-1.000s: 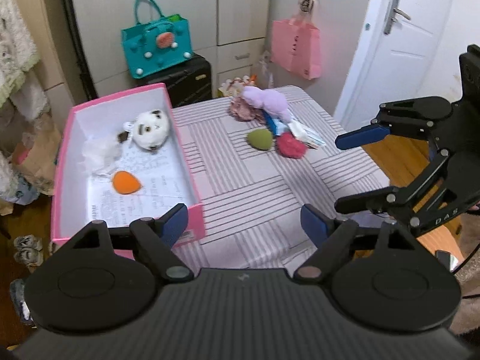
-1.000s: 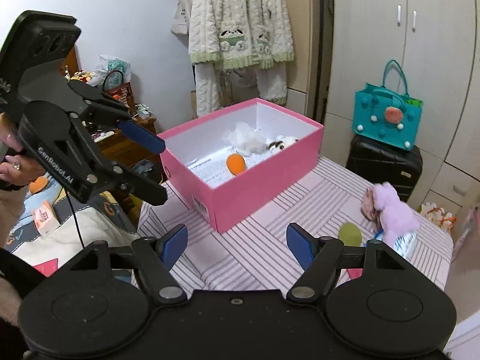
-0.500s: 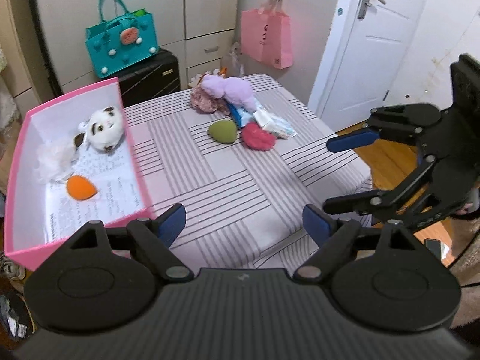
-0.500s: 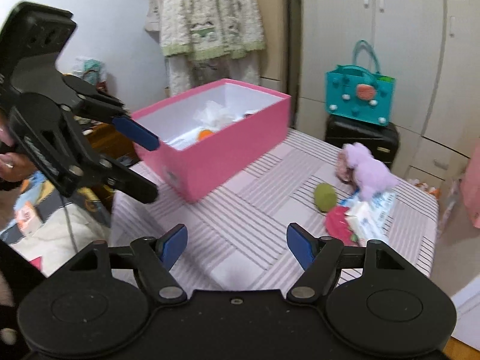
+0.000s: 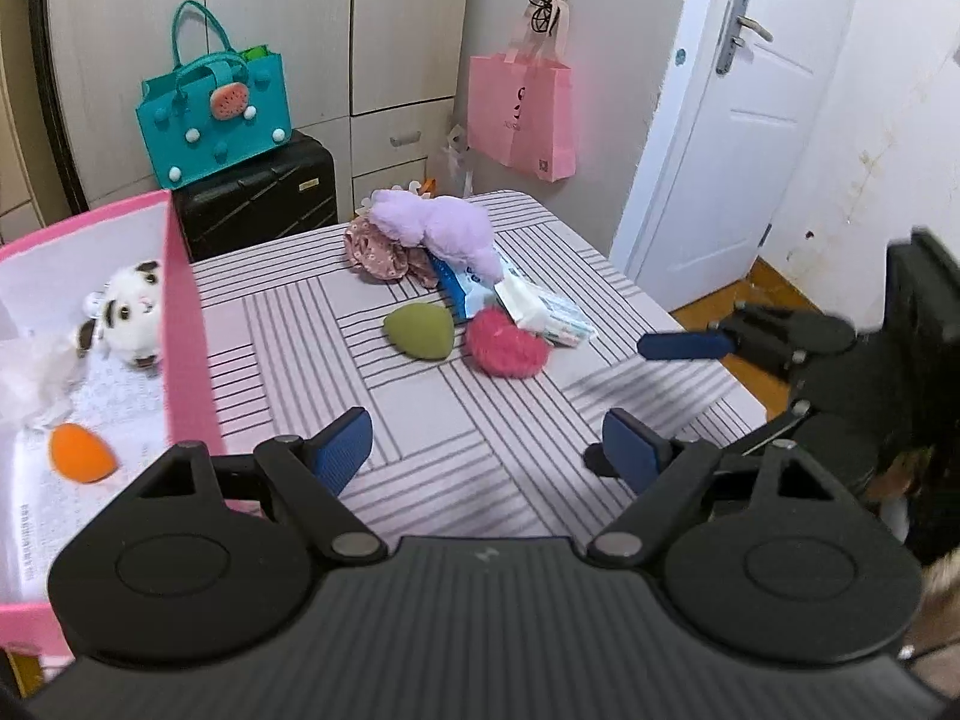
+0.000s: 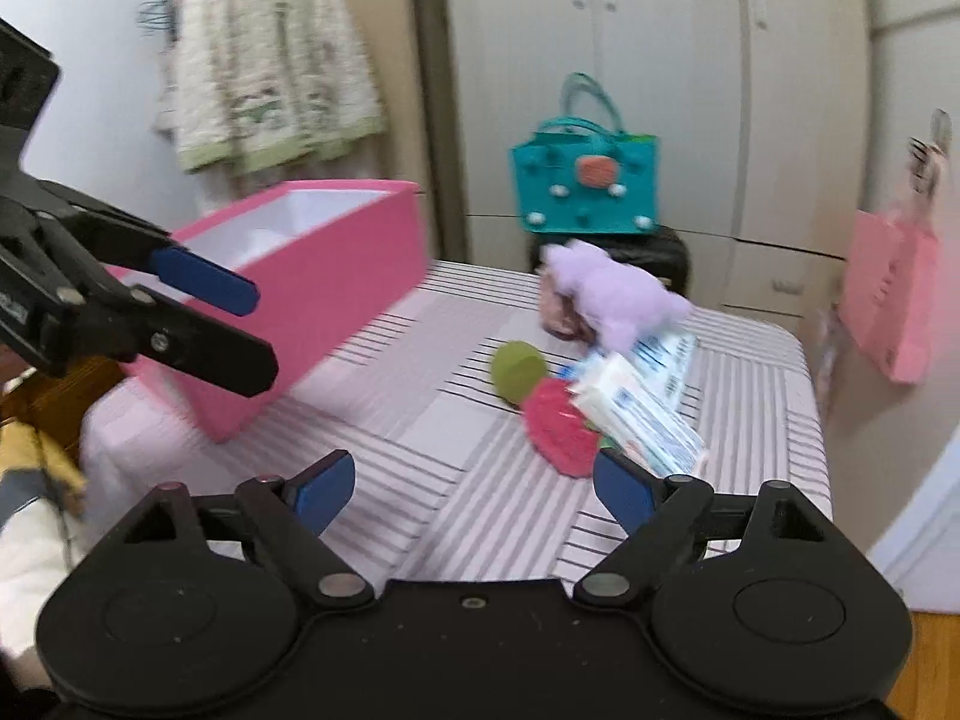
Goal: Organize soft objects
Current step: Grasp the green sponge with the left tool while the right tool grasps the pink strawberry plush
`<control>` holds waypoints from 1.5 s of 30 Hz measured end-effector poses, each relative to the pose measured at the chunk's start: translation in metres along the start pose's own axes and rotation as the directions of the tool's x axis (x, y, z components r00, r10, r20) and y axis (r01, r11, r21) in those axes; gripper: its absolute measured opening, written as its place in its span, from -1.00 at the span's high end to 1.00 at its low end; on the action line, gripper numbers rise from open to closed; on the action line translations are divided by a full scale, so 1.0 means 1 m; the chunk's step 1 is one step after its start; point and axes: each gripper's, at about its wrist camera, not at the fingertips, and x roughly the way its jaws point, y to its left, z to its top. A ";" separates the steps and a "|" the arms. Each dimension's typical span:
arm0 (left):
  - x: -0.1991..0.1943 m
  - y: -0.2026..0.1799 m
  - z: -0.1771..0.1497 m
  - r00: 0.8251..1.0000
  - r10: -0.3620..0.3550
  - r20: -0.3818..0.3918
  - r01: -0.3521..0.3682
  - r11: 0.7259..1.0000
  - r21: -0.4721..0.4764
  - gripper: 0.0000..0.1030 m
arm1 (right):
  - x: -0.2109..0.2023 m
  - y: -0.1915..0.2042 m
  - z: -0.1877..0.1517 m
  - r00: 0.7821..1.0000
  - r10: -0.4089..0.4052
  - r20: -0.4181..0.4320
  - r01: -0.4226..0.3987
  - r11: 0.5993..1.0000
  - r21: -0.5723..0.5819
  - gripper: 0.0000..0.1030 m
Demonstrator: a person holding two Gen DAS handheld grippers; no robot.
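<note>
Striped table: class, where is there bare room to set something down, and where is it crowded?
Bare cloth lies between the pink box and the green sponge, and along the near edge by the left gripper. Crowded: the far cluster around the purple plush and red pompom.

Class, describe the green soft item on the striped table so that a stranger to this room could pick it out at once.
Start at the striped table, with the pink box at its left edge. Right of the box lies a heap of soft things under a purple plush. The green sponge sits at the heap's near edge, beside the fuzzy red pad: smooth, olive, teardrop-shaped, the only green piece.
</note>
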 end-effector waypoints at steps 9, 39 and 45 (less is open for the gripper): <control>0.058 0.013 0.010 1.000 -0.014 0.018 0.015 0.997 -0.074 -0.40 | 0.042 -0.013 -0.014 0.997 -0.074 0.026 0.069 0.987 0.142 -0.72; 0.170 0.036 0.032 0.995 0.100 -0.018 -0.101 0.987 -0.125 -0.10 | 0.095 -0.038 -0.007 0.991 -0.137 -0.012 0.136 0.963 0.233 0.02; 0.175 0.041 0.032 0.993 0.121 0.000 -0.120 0.986 -0.119 -0.10 | 0.090 -0.037 -0.006 0.994 -0.111 -0.014 0.112 0.979 0.172 0.21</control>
